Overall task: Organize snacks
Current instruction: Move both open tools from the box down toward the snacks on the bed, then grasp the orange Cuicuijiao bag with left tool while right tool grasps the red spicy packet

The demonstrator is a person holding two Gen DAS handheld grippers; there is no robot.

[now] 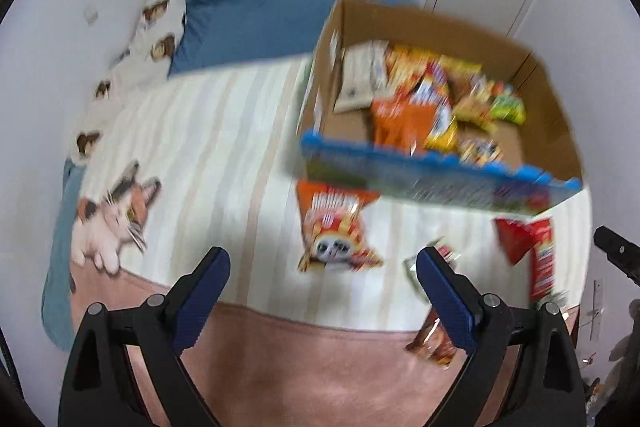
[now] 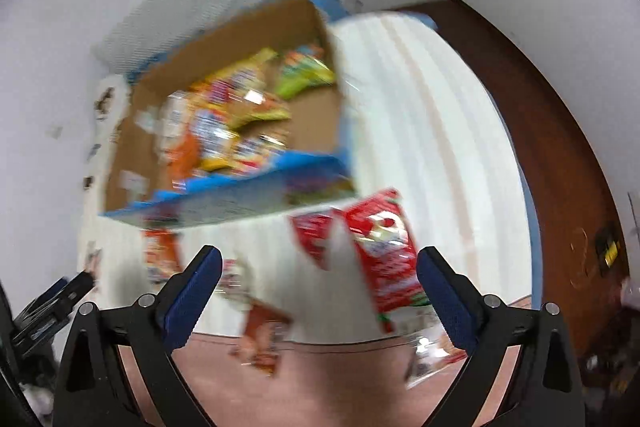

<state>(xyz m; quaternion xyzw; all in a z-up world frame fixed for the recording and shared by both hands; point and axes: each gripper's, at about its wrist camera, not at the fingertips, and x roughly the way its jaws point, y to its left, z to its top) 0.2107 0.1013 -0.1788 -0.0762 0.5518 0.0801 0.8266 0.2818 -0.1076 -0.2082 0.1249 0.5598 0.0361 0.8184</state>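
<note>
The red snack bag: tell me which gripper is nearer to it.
Right. The red snack bag lies just ahead between the right gripper fingers; from the left gripper it sits off to the right.

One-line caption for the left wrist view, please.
Open left gripper hovers over a bed, facing an orange snack packet beside a cardboard box of snacks.

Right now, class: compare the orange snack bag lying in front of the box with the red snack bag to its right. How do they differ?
The orange snack bag shows a cartoon face; the red snack bag shows white lettering, too blurred to read. The orange one lies nearer the left gripper, the red one nearer the right gripper. Both lie flat on the striped bedcover, outside the cardboard box.
</note>
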